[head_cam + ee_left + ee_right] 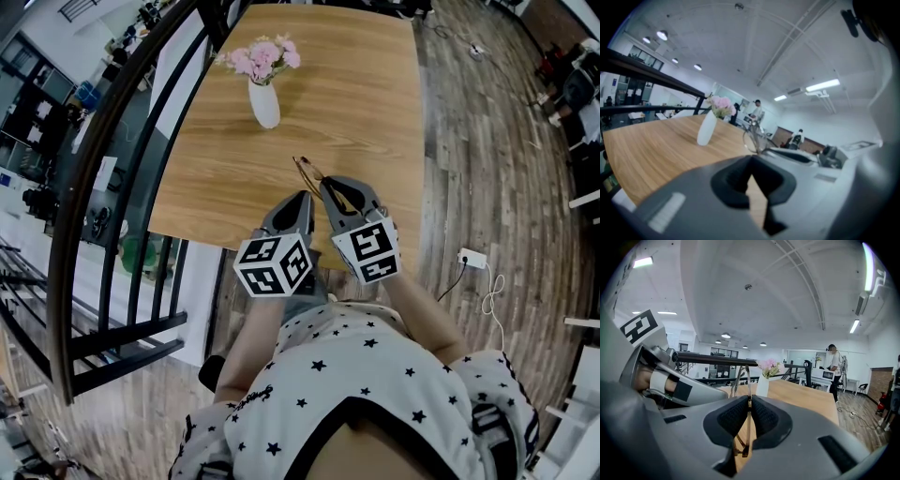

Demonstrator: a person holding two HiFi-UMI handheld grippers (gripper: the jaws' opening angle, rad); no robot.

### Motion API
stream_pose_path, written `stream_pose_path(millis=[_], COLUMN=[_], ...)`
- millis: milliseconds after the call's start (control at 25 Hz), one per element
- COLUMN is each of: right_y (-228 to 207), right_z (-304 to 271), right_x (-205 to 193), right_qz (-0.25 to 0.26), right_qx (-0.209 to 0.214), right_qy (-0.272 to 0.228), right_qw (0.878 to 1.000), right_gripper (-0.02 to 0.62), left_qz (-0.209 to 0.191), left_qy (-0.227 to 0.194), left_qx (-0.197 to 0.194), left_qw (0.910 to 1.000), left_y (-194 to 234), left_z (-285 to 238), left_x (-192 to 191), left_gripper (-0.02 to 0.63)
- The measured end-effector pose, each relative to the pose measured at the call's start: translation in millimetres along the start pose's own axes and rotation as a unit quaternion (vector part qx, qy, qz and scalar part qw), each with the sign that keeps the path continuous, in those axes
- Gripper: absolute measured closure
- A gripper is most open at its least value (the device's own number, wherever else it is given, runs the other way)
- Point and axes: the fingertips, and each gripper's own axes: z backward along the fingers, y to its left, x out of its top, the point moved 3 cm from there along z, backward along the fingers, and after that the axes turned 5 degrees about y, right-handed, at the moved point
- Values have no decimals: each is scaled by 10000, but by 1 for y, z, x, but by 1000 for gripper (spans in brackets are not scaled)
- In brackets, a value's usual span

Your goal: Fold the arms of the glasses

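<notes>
Right gripper [749,414] fingers clamp the glasses [740,376] upright over the tabletop [375,112]. Left gripper [751,174], fingers together and empty, sits just beside; the glasses lie ahead to its right.

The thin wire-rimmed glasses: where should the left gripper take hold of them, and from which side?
Probably one arm, from the left. The right gripper pinches the thin wire-rimmed glasses at the frame, rims standing beyond its jaws, leaving that side open to the shut left gripper.
</notes>
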Motion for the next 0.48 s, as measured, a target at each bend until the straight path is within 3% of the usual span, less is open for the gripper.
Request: stream_pose_path(millis=[480], right_y=[-12], right_z=[-34], right_x=[-30], right_qz=[626], right_qx=[31], right_qy=[692], right_qw=[9956], right_gripper=[563], left_qz=[210], left_qy=[115], left_qx=[257], left_qw=[9994], left_y=[31], left_z=[-4], left_x=[-3], left_gripper=[598])
